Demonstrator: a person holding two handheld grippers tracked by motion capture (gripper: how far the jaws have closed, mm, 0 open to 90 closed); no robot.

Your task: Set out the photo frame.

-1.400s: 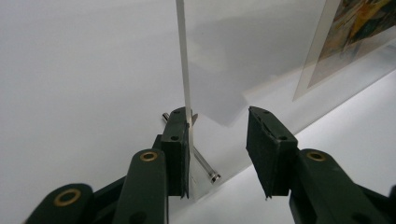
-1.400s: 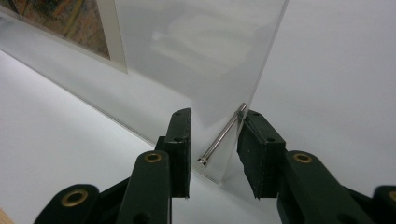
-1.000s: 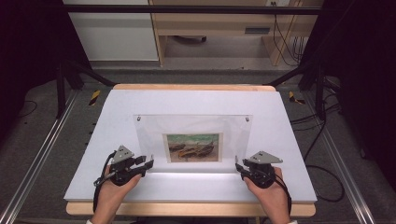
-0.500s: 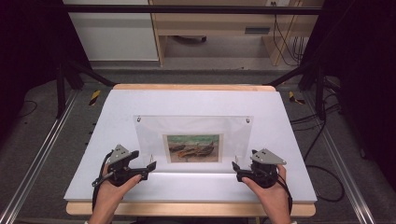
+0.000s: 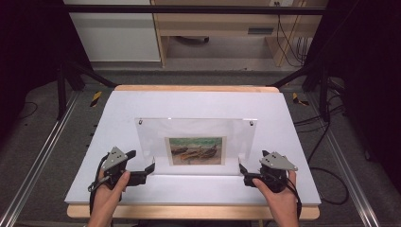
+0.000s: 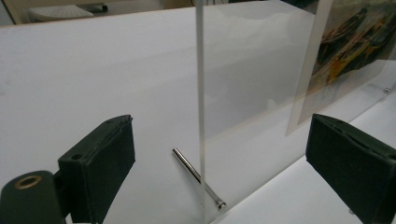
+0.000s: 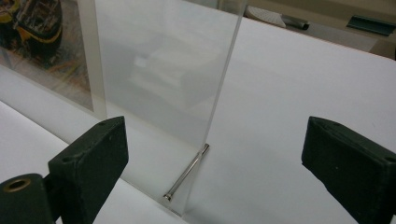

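A clear acrylic picture frame stands upright on the white table, holding a print of boats. My left gripper is open at the frame's lower left corner. In the left gripper view the frame's edge and a metal pin lie between the jaws of my left gripper, untouched. My right gripper is open at the lower right corner. Its own view shows the frame's edge and a pin between the jaws of the right gripper.
The table's wooden front edge is just behind the hands. Metal rails run along both sides on the floor. Cables lie at the right, and a wooden cabinet stands beyond the table.
Both grippers have drifted slightly toward the near edge of the table. The frame has not moved.
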